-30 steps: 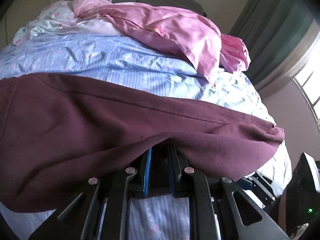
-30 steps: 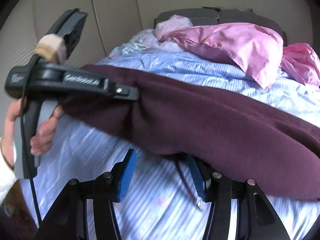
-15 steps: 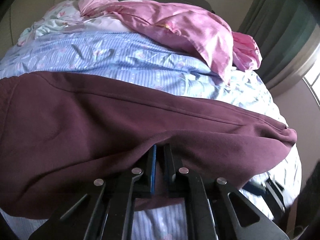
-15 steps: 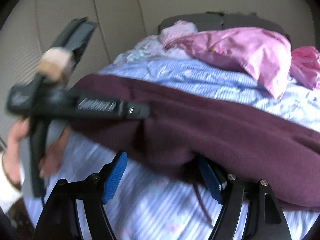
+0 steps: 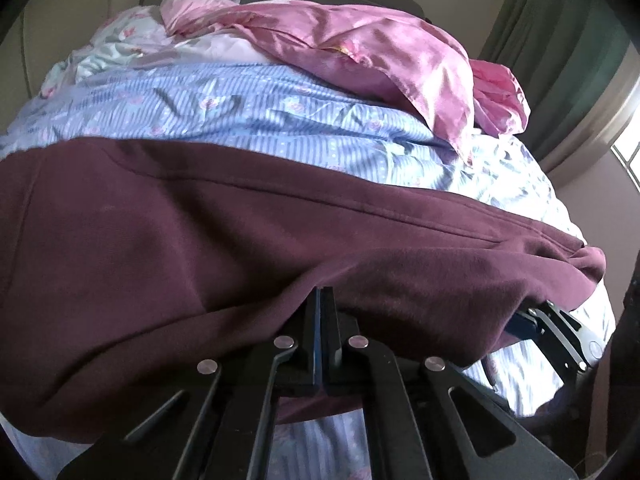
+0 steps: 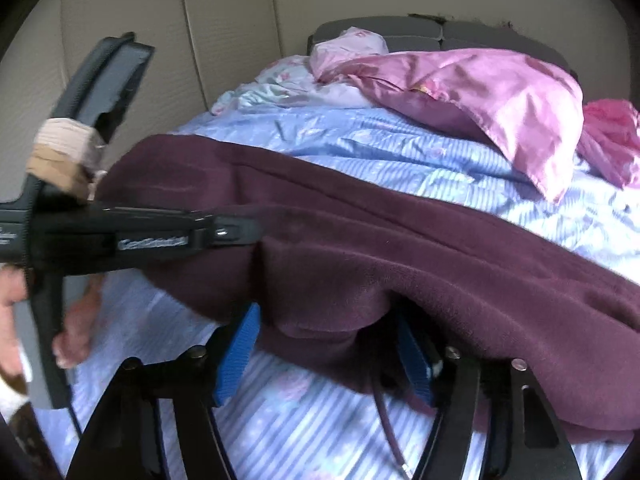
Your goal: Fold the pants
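Note:
Dark maroon pants (image 5: 240,240) lie stretched across the blue striped bedsheet (image 5: 280,128). My left gripper (image 5: 322,312) is shut on the near edge of the pants, fabric draped over its fingertips. In the right wrist view the pants (image 6: 400,248) hang over my open right gripper (image 6: 328,344); its blue pads (image 6: 236,352) stand wide apart with a bunch of fabric and a drawstring (image 6: 384,420) between them. The left gripper's body (image 6: 120,236) shows at the left, held by a hand.
A pink satin pillow (image 5: 360,48) and crumpled pink cloth (image 5: 500,100) lie at the head of the bed, by the grey headboard (image 6: 440,32). Green curtain (image 5: 560,40) and window at right. Beige wall panels (image 6: 120,20) at left.
My left gripper has closed fully on the pants edge. My right gripper has pushed forward under the bunched fabric, still open.

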Demonstrator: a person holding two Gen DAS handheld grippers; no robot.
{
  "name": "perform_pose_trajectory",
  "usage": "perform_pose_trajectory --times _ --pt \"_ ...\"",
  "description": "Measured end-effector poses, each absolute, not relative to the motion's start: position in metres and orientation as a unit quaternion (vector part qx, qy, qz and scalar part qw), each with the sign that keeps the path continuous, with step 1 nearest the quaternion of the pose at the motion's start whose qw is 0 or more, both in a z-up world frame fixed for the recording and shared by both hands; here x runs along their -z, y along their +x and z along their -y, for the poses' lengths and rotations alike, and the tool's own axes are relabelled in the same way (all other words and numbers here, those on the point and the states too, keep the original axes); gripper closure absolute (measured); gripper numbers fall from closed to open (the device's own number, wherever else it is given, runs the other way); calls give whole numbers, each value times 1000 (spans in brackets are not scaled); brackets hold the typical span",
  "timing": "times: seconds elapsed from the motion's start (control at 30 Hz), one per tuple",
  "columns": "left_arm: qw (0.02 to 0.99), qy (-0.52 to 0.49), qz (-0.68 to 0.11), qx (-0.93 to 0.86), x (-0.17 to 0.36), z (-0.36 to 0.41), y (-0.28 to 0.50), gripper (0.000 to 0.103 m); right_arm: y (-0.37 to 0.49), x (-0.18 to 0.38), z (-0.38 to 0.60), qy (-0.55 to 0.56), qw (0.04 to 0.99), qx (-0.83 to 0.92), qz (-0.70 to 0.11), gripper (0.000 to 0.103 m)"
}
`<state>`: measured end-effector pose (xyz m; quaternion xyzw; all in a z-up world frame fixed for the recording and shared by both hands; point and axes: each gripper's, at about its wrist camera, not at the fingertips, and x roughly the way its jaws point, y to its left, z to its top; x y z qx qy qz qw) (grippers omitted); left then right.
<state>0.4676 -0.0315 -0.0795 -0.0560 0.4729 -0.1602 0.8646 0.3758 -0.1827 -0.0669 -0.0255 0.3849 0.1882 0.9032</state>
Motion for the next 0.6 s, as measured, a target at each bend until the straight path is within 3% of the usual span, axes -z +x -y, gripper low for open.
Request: perform_pose_trajectory --times 0.17,0.4,0.6 --pt "870 -27 -466 159 80 35 458 99 373 68 175 -24 907 -171 -384 48" --pt "878 44 -445 167 69 35 424 93 366 60 197 50 894 -185 -406 85" --pt "887 71 -422 175 49 22 367 64 317 36 196 67 863 -249 -435 87"
